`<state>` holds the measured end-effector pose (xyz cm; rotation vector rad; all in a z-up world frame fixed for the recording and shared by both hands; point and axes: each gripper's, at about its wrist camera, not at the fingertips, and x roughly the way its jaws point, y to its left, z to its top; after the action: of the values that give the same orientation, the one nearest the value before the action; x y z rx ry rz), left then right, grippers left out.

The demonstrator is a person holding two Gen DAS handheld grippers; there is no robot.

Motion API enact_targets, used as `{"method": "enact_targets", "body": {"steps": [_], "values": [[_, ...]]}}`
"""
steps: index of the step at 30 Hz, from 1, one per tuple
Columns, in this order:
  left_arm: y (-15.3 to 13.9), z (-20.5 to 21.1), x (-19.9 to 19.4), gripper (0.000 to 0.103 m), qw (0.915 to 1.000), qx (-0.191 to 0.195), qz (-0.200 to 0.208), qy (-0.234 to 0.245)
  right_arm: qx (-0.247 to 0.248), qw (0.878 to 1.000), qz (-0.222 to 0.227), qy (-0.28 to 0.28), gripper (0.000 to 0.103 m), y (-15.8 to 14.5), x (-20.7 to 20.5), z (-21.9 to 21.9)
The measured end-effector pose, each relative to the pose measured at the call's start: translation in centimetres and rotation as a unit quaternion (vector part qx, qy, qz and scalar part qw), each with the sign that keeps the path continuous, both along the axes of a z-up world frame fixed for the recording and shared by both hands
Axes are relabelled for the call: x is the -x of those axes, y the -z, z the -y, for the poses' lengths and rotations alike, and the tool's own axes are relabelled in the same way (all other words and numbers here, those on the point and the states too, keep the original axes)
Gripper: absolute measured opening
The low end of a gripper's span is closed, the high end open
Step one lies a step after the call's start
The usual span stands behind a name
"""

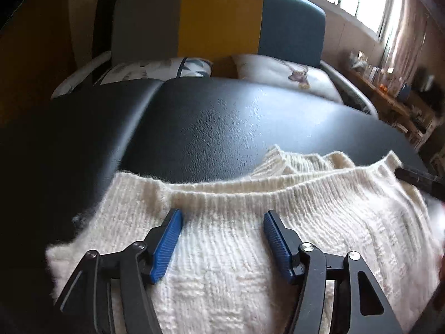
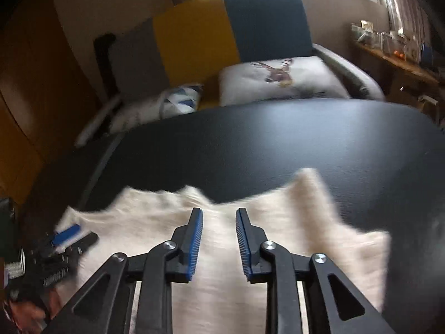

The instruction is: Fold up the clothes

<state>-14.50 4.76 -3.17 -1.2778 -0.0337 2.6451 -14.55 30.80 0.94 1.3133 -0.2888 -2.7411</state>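
Cream knit sweater [image 1: 250, 250] spread over the near edge of the black desk [image 1: 208, 128], filling the lower half of both views. Left tool [image 1: 222, 222] hanging wide open above the ribbed hem, nothing pinched between the blue pads [image 1: 167, 245]. Right tool [image 2: 219, 217] parted narrowly over the blurry knit, gripping nothing. Striped sofa [image 1: 217, 19] with cushions [image 2: 278, 80] up top behind the desk.
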Motion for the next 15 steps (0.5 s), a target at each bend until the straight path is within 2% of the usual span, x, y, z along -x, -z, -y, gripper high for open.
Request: {"method": "enact_targets", "body": {"steps": [3, 5, 7, 10, 13, 15], "values": [[0.3, -0.3, -0.1, 0.069, 0.9999, 0.01, -0.006, 0.008, -0.077, 0.996, 0.045, -0.017, 0.025, 1.2, 1.0, -0.3], [0.4, -0.2, -0.2, 0.069, 0.9999, 0.008, -0.007, 0.008, -0.097, 0.993, 0.066, -0.034, 0.025, 2.5, 1.4, -0.2], [0.5, 0.0, -0.3, 0.069, 0.9999, 0.003, -0.007, 0.008, -0.11, 0.992, 0.058, -0.036, 0.025, 3.3, 1.5, -0.1], [0.7, 0.2, -0.3, 0.07, 0.9999, -0.002, -0.008, 0.009, -0.11, 0.993, 0.047, -0.023, 0.005, 3.0, 1.6, -0.4], [0.9, 0.1, -0.4, 0.07, 0.9999, 0.0, -0.009, 0.01, -0.091, 0.995, 0.026, 0.015, 0.004, 2.2, 1.9, -2.0], [0.9, 0.0, -0.4, 0.071, 0.9999, 0.0, -0.008, 0.011, -0.073, 0.996, 0.038, 0.025, 0.004, 3.3, 2.7, -3.0]]}}
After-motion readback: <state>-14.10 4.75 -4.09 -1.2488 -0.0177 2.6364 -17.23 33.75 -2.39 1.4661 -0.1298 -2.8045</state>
